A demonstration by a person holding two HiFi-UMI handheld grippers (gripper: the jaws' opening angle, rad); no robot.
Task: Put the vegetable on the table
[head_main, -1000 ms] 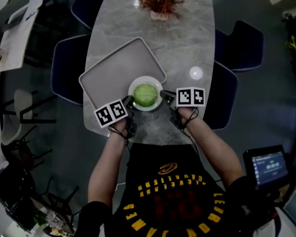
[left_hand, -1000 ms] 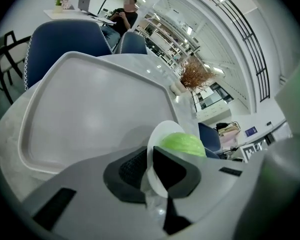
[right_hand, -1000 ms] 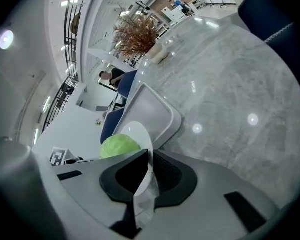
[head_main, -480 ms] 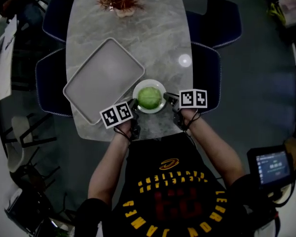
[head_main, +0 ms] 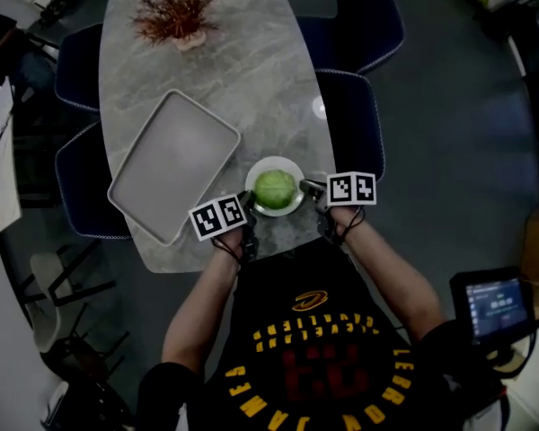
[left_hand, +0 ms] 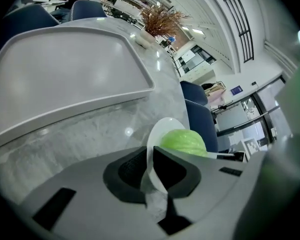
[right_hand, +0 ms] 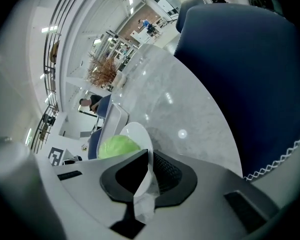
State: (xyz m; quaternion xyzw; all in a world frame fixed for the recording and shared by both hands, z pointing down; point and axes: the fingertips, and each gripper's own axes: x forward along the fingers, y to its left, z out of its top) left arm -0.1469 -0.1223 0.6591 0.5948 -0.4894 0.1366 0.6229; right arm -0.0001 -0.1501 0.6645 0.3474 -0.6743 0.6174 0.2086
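Note:
A green cabbage [head_main: 275, 188] lies on a white plate [head_main: 292, 170] near the front edge of the marble table [head_main: 251, 70]. My left gripper [head_main: 248, 206] is shut on the plate's left rim [left_hand: 151, 149], and my right gripper [head_main: 307, 187] is shut on its right rim [right_hand: 145, 149]. The cabbage [left_hand: 184, 141] shows just beyond the jaws in the left gripper view, and the same cabbage [right_hand: 117, 146] sits beyond the jaws in the right gripper view. Whether the plate touches the table, I cannot tell.
A grey tray [head_main: 174, 163] lies on the table left of the plate. A potted dried plant [head_main: 176, 14] stands at the far end. Dark blue chairs [head_main: 352, 119] line both sides. A small round white thing [head_main: 319, 108] lies near the table's right edge.
The head view has swung, so the table sits further left and more tilted in the picture. Both grippers still hold the plate with the cabbage.

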